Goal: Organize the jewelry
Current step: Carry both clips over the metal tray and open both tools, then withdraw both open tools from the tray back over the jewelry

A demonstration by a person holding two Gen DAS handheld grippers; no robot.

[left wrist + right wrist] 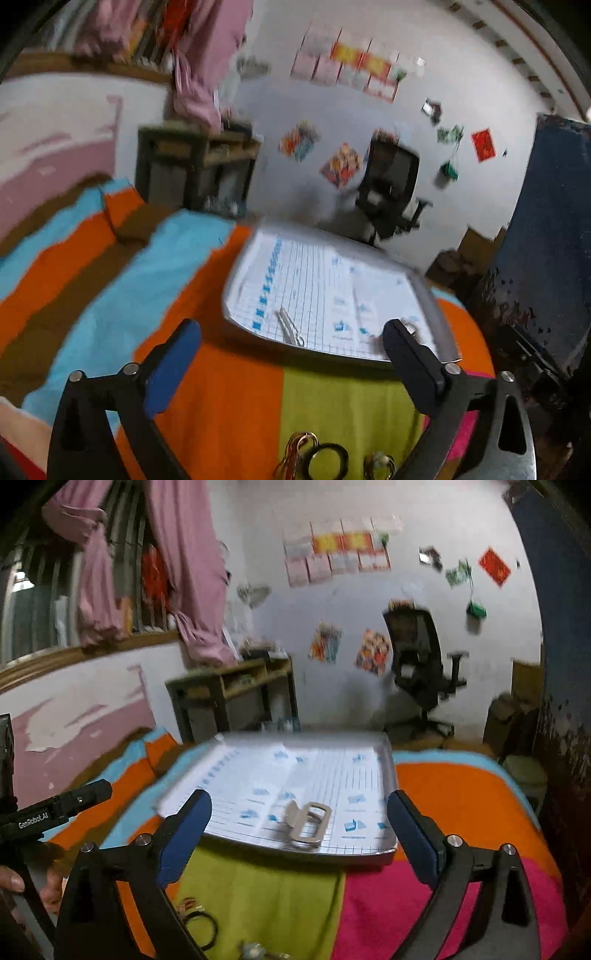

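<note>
Left hand-held gripper (pixel 291 339): jaws wide, nothing between the pads. It hangs above the bed, tilted down toward the tray. Right hand-held gripper (pixel 299 812): also wide and empty, same attitude, a little to the right. Both look staged over the work area, not committed to a grasp.

Directly under the left one, at the bottom edge of its view, lies loose jewelry on the green patch of the blanket (pixel 229 387): a dark ring (pixel 327 459), a bunch of gold and red bangles (pixel 297 448) touching it on the left, and a small gold piece (pixel 378 465) just beside it on the right. Blur hides detail. In the right view the dark ring (pixel 201 928) sits low and left, by the left finger.

Beyond, the tray (pixel 386 775), lined with a gridded sheet (pixel 317 291), rests flat on the blanket. Judgement: it serves as the sorting surface, the grid giving each piece a spot. Already on it is a silver clasp-like piece (pixel 308 823), centred ahead of the right jaws; in the left view a thin silver piece (pixel 290 326) lies near the near rim.

Judgement: the loose pieces are nearer than the fingertips, so either tool must pull back and dip to reach them.
</note>
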